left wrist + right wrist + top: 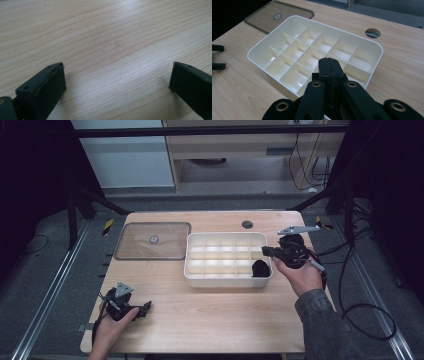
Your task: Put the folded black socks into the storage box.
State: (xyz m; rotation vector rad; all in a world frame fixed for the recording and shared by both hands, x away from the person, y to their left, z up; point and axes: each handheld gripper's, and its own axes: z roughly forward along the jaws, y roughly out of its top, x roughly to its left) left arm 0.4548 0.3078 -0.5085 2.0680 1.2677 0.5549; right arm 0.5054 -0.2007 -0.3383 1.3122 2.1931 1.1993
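A white tray [187, 270] split into several compartments sits in the middle of the wooden table [210, 315]. A black item [260, 268] lies in its near right compartment; I cannot tell what it is. My right gripper [265, 251] hovers over the tray's right edge, held in a hand, its jaws pressed together with nothing between them. In the right gripper view, the shut right gripper [329, 61] points at the tray [262, 45]. My left gripper [146, 309] rests at the table's front left. In its own view the left gripper [117, 72] stands open over bare wood.
A clear lid [152, 240] with a small round knob lies flat to the left of the tray. A round cable hole [247, 224] is in the table behind the tray. Cables trail over the floor at the right. The left gripper [217, 57] appears far off at the left edge.
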